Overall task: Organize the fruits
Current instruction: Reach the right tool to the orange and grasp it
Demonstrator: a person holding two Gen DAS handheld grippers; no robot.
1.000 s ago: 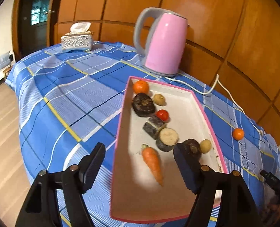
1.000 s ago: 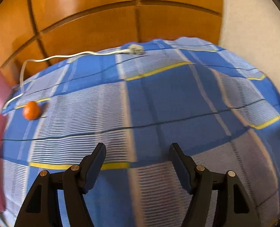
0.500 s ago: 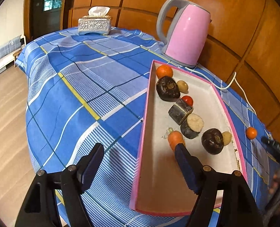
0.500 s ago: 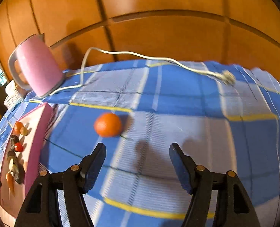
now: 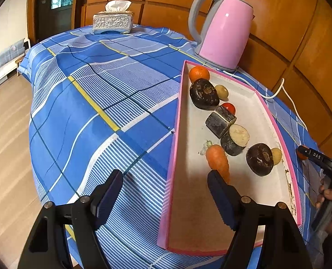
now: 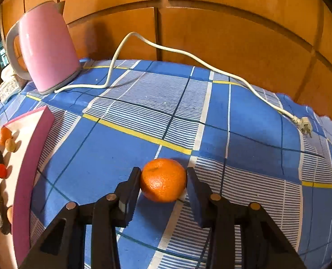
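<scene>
On the blue checked table [image 6: 112,157], right of the pink tray [image 6: 29,161], the right gripper [image 6: 163,182] has just been closing its jaws around a loose orange [image 6: 163,180]; the pads look to be touching its sides. Being round, it could squirt out and roll away if pinched off-centre. The left gripper [image 5: 166,192] hangs released over the tray's near edge.

text: "DAS" | on: right gripper [image 5: 316,157] finger, white letters on black
</scene>
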